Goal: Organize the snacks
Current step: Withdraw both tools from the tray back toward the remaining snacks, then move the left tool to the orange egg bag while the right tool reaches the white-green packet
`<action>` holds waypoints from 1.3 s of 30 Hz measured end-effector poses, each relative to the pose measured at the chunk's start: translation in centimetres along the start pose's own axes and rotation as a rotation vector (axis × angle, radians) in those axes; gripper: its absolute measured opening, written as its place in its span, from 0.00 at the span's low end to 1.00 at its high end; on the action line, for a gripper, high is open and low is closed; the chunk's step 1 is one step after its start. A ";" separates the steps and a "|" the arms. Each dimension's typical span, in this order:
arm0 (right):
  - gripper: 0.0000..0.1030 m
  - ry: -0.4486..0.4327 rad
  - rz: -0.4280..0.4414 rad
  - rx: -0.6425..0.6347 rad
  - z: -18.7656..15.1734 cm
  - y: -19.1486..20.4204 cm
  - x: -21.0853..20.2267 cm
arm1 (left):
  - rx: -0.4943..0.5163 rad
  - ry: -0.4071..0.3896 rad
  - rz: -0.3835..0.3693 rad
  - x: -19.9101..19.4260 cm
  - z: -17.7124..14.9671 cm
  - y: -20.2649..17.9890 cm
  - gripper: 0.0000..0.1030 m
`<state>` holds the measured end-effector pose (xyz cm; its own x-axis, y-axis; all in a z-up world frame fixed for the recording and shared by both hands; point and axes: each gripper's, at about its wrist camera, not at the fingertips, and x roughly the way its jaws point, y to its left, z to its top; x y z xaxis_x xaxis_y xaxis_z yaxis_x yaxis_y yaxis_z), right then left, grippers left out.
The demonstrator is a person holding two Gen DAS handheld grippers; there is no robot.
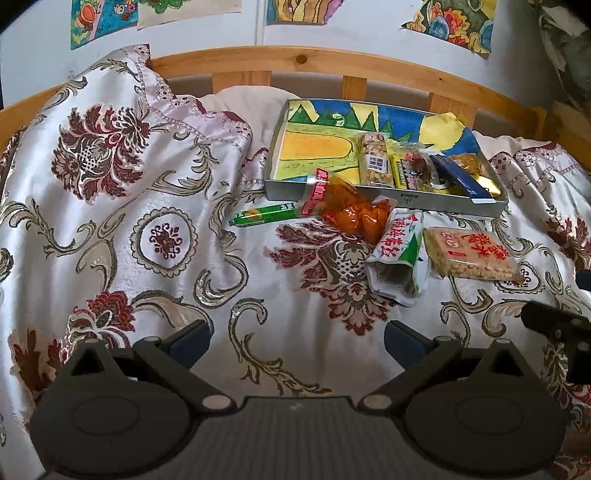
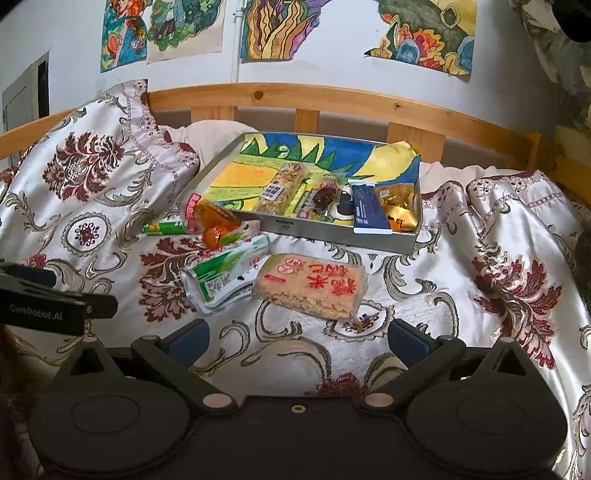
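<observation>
A grey metal tray (image 1: 436, 202) (image 2: 332, 235) lined with a coloured drawing sits on the bed and holds several snacks, among them a nut bar (image 1: 375, 158) (image 2: 280, 188) and a dark blue packet (image 1: 461, 177) (image 2: 367, 208). In front of it lie a green sausage stick (image 1: 264, 215) (image 2: 162, 227), an orange snack bag (image 1: 351, 210) (image 2: 218, 225), a green-white pouch (image 1: 399, 254) (image 2: 225, 273) and a rice cake block (image 1: 469, 253) (image 2: 314, 286). My left gripper (image 1: 295, 339) and right gripper (image 2: 297, 338) are both open and empty, hovering above the bedspread short of the snacks.
A floral satin bedspread (image 1: 129, 221) (image 2: 498, 277) covers the bed, bunched high at the left. A wooden headboard rail (image 1: 295, 61) (image 2: 314, 98) runs behind the tray. Drawings hang on the wall (image 2: 295, 29). The other gripper's body shows at the edge of each view (image 1: 561, 325) (image 2: 44, 299).
</observation>
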<state>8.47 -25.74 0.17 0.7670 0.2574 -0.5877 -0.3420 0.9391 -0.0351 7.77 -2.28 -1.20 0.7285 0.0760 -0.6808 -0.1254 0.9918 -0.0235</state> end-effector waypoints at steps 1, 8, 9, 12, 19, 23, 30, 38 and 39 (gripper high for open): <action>0.99 -0.002 0.001 0.002 0.0 -0.1 0.1 | -0.004 -0.003 0.004 -0.1 0.0 0.1 0.99; 0.99 -0.012 0.055 -0.051 0.7 0.2 1.9 | -0.068 -0.001 0.030 0.2 0.3 1.3 0.99; 0.99 -0.016 0.064 -0.066 0.8 0.3 2.2 | -0.075 0.001 0.033 0.3 0.3 1.5 0.99; 0.99 -0.031 0.092 -0.099 1.2 0.6 3.3 | -0.085 0.009 0.038 0.6 0.4 1.7 0.99; 0.99 -0.076 0.206 -0.172 2.0 1.0 5.7 | -0.096 0.012 0.053 1.7 0.9 2.0 0.99; 0.99 -0.082 0.268 -0.203 2.4 1.2 7.3 | -0.100 -0.011 0.056 2.6 2.1 2.3 0.99; 0.99 -0.077 0.350 -0.255 2.9 1.4 10.2 | -0.061 -0.008 -0.019 4.8 4.7 2.4 0.99; 0.99 -0.077 0.383 -0.271 3.8 2.0 12.0 | -0.074 0.046 -0.075 8.0 7.2 2.4 0.99; 0.99 -0.078 0.382 -0.273 4.0 2.1 12.2 | -0.079 0.054 -0.080 8.4 7.3 2.4 0.99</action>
<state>19.27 -19.72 -3.87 0.5938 0.5984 -0.5379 -0.7294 0.6825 -0.0459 18.54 1.48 -1.61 0.7010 -0.0104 -0.7130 -0.1230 0.9831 -0.1353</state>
